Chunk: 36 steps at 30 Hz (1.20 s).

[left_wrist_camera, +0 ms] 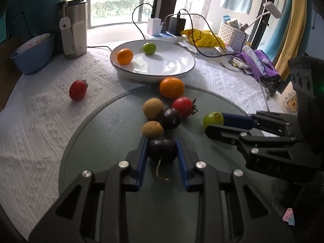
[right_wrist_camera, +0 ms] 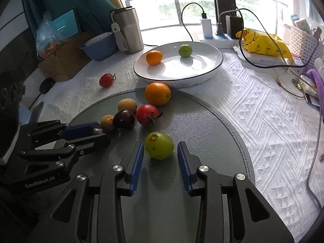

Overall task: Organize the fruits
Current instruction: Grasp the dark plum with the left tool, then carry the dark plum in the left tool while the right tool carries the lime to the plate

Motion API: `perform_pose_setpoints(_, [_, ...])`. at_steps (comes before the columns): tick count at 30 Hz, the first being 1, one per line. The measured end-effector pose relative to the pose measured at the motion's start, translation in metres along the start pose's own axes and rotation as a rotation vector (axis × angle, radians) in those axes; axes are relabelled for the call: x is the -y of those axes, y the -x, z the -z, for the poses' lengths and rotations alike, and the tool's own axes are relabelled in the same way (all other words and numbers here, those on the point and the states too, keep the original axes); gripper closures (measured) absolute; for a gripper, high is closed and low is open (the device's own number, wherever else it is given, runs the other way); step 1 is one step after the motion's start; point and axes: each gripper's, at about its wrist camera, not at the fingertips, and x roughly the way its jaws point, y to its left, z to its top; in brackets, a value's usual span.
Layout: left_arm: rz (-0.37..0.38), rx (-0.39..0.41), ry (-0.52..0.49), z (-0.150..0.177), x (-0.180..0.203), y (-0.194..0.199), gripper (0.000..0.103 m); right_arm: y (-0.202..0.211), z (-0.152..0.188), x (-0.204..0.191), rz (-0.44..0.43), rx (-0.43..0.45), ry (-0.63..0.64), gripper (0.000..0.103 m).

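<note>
My left gripper (left_wrist_camera: 161, 148) is shut on a dark purple fruit (left_wrist_camera: 162, 149) on the round grey mat (left_wrist_camera: 101, 137). My right gripper (right_wrist_camera: 161, 148) is open around a green fruit (right_wrist_camera: 159, 145), with gaps on both sides; it also shows in the left wrist view (left_wrist_camera: 213, 118). Ahead on the mat lie two brown fruits (left_wrist_camera: 152, 106), another purple fruit (left_wrist_camera: 169, 117), a red tomato (left_wrist_camera: 183, 106) and an orange (left_wrist_camera: 171, 87). The white plate (left_wrist_camera: 172, 68) holds a small orange (left_wrist_camera: 125, 56) and a green fruit (left_wrist_camera: 149, 48). A second red tomato (left_wrist_camera: 78, 89) lies on the cloth at left.
A steel tumbler (left_wrist_camera: 74, 28) and a blue bowl (left_wrist_camera: 32, 56) stand at the back left. Chargers with cables (left_wrist_camera: 176, 24), a yellow bag (left_wrist_camera: 204, 37), a white basket (left_wrist_camera: 232, 33) and purple items (left_wrist_camera: 261, 64) crowd the back right. A cardboard box (right_wrist_camera: 62, 62) sits off the table's left.
</note>
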Motion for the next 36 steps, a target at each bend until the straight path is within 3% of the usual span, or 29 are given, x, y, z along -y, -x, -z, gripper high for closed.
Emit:
perform_pose_setpoints(17, [0.013, 0.039, 0.003, -0.002, -0.005, 0.018, 0.074, 0.004, -0.001, -0.007, -0.008, 0.005, 0.021, 0.073])
perform_pose_setpoints(36, [0.005, 0.138, -0.026, -0.034, -0.007, 0.049, 0.074, 0.038, -0.038, -0.013, 0.006, 0.111, 0.058, 0.073])
